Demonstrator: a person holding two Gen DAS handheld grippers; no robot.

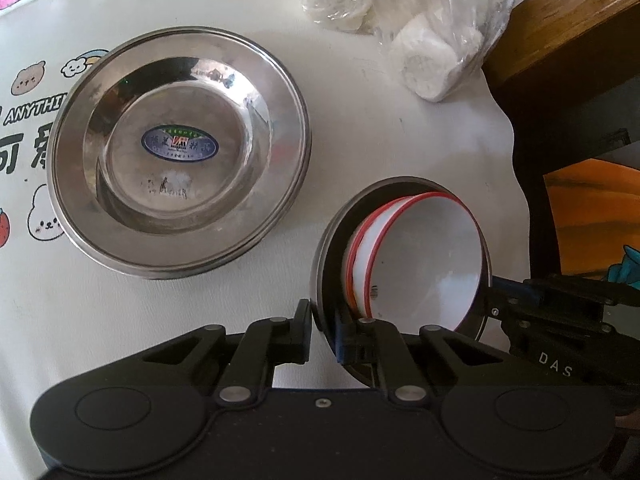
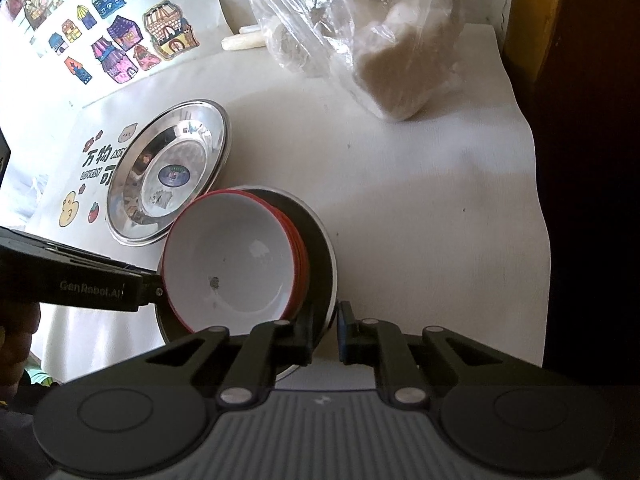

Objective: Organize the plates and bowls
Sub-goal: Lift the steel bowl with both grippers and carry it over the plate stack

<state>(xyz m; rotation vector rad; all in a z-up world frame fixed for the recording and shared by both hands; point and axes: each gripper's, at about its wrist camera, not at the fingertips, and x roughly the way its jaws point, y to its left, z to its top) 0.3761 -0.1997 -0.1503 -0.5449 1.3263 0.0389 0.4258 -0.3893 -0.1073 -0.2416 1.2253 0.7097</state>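
- I see white, red-rimmed bowls [image 1: 424, 256] nested in a dark steel-edged plate [image 1: 332, 264], tilted above the table [image 1: 360, 120]
- My left claw [image 1: 324, 320] and right claw [image 2: 334, 320] each clamp the plate's rim
- "GenRobot.AI" marks the left claw

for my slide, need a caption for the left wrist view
Both grippers clamp a black bowl holding red-rimmed white bowls, beside a steel plate.

home | cartoon-print tablecloth [image 1: 248, 320] | steel plate [image 1: 180, 152] | bagged tissue rolls [image 1: 404, 20]

White cartoon-print tablecloth [image 2: 400, 184], brown wooden furniture [image 1: 568, 20], soft daylight
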